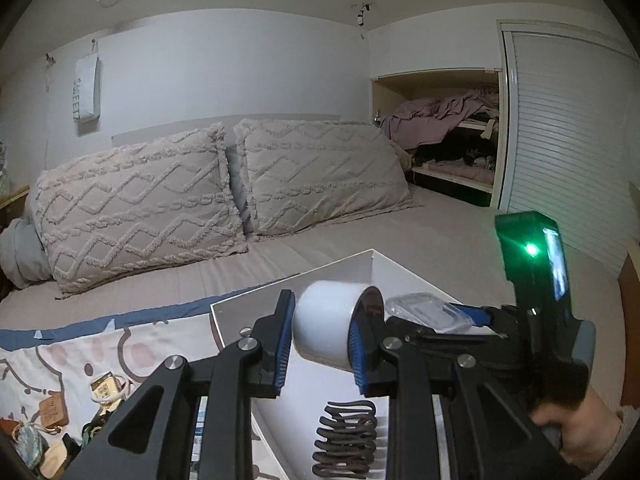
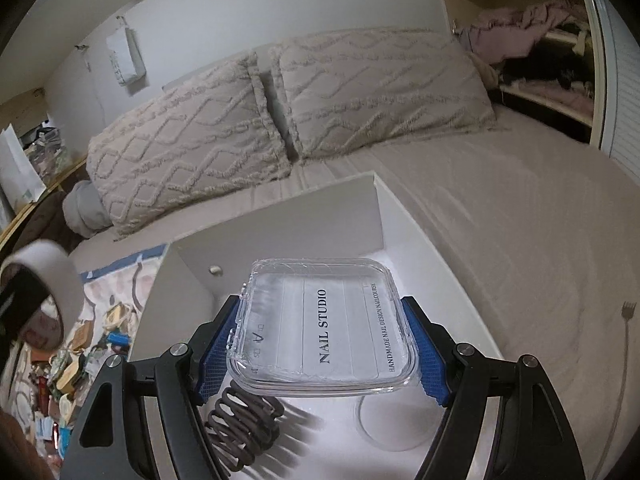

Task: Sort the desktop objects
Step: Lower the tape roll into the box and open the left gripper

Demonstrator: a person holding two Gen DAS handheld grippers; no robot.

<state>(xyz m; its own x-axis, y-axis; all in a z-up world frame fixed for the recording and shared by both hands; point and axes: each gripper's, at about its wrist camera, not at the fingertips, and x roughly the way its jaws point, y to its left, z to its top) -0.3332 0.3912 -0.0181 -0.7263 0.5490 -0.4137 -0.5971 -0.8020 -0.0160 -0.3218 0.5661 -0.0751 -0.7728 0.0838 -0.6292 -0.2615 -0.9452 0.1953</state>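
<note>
My left gripper (image 1: 320, 340) is shut on a white tape roll (image 1: 330, 320), held above the near left part of a white box (image 1: 224, 316) on the bed. In the right wrist view that tape roll (image 2: 44, 272) shows at the far left edge. My right gripper (image 2: 320, 340) is shut on a clear plastic case (image 2: 324, 324) labelled NAIL STUDIO, held flat over the white box (image 2: 276, 224). The same clear case (image 1: 428, 310) and the right gripper's black body with a green light appear at right in the left wrist view. A dark coiled hair clip (image 2: 240, 424) lies in the box.
Small items (image 1: 52, 420) lie scattered on a patterned cloth (image 1: 80, 344) left of the box. Two textured pillows (image 1: 224, 184) lean at the bed's head. A thin clear ring (image 2: 384, 428) lies in the box. A small fork-shaped thing (image 2: 626, 320) rests on the sheet at right.
</note>
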